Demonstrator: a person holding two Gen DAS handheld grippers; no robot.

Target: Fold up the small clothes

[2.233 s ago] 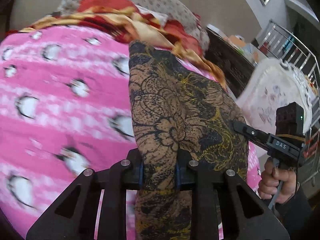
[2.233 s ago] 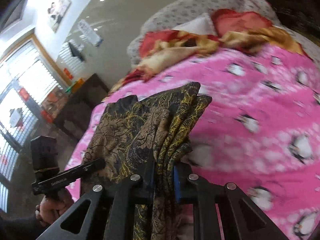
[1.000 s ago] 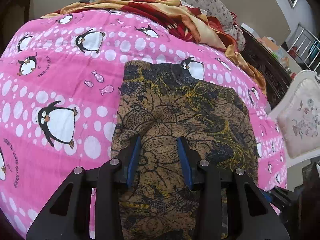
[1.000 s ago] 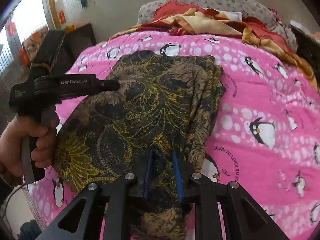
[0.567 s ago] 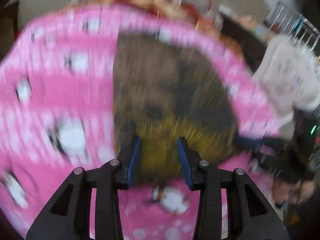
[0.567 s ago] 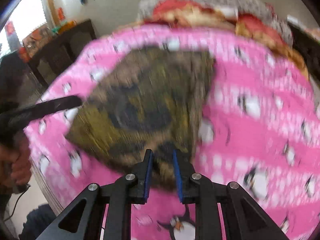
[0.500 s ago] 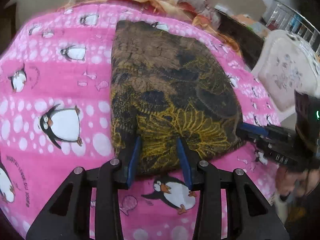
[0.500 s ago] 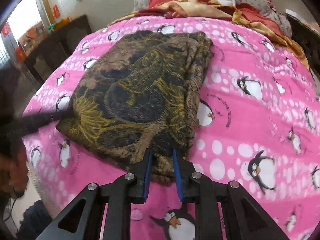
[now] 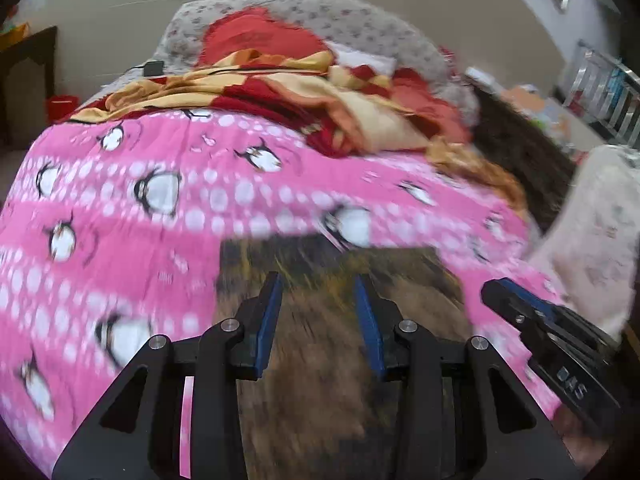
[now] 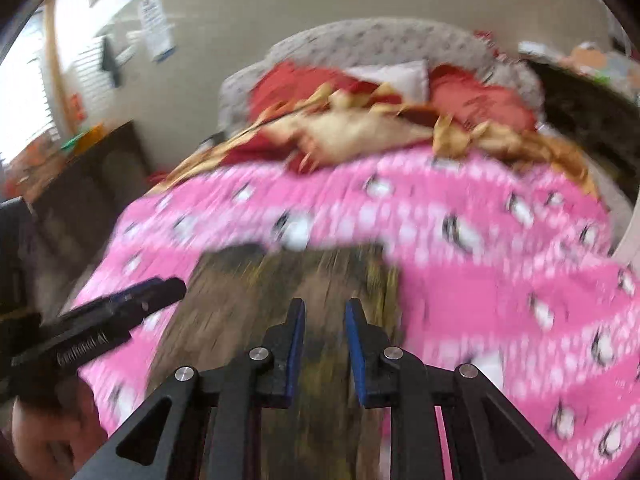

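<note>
A brown, black and yellow patterned garment [image 9: 416, 280] lies folded flat on the pink penguin blanket [image 9: 160, 240], blurred by motion. My left gripper [image 9: 318, 280] hovers over it, open, blue pads apart with nothing pinched. In the right wrist view the same garment [image 10: 232, 300] spreads under my right gripper [image 10: 324, 304], which stands open with a narrow gap and no cloth pressed between its pads. The right gripper's tip [image 9: 492, 292] shows at the garment's right side. At its left side is the left gripper's tip [image 10: 172, 286].
A crumpled red and yellow blanket [image 9: 320, 96] is heaped at the far end before a grey padded headboard [image 9: 340, 16]. A dark cabinet [image 10: 80, 184] stands left of the bed, a white chair [image 9: 592, 232] right. A hand [image 10: 48, 432] holds the left gripper's handle.
Both grippers have risen and tilted up, so the garment now sits low in both views and more of the headboard shows. The jaws keep the same gaps.
</note>
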